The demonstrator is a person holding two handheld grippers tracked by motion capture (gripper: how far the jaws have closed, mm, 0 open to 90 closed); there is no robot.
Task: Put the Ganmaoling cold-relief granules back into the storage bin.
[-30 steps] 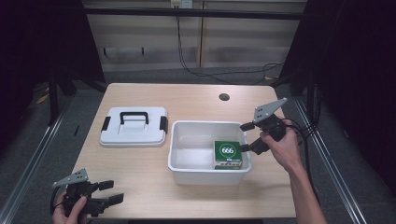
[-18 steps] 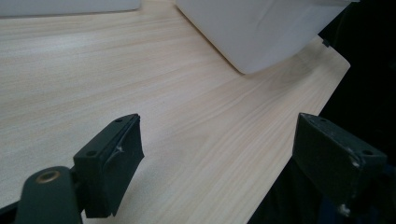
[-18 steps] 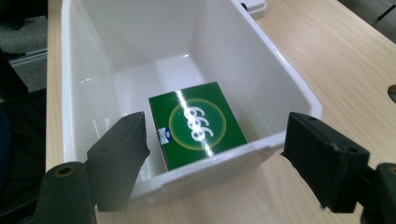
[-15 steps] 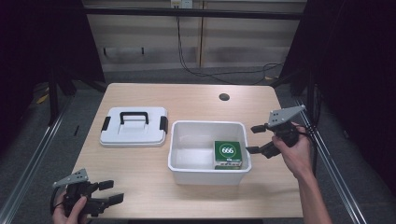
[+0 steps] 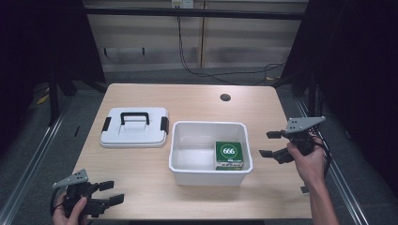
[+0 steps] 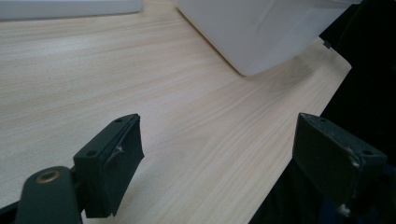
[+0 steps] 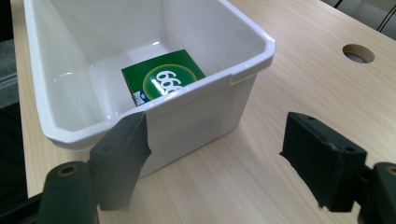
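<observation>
— Right tongs (image 5: 264,144)?
— Parted, nothing between the pads. Just been closing a little, yet with a plain gap left. Held in a hand above the worktop (image 5: 197,101), tips turned toward the white plastic tub (image 5: 211,124), near its side wall, not touching.

— And the green box marked 666 (image 5: 228,151)?
— Lying flat on the tub's floor, printed face up, in the corner nearest the right tongs, just past the wall in front of their tips. Untouched by either pair.

— Left tongs (image 5: 117,191)?
— Spread wide and empty. Held low at the worktop's near edge, one pad over the wood, the other out past the edge. Well apart from the tub, with a corner of it ahead of the tips.

— Anything else worth noting?
— White lid (image 5: 136,135) with a black handle and black clasps, flat on the worktop, ahead of the left tongs and just beside the tub, on the side away from the right tongs. Round hole (image 5: 225,97) in the worktop, beyond the tub's far wall.
</observation>
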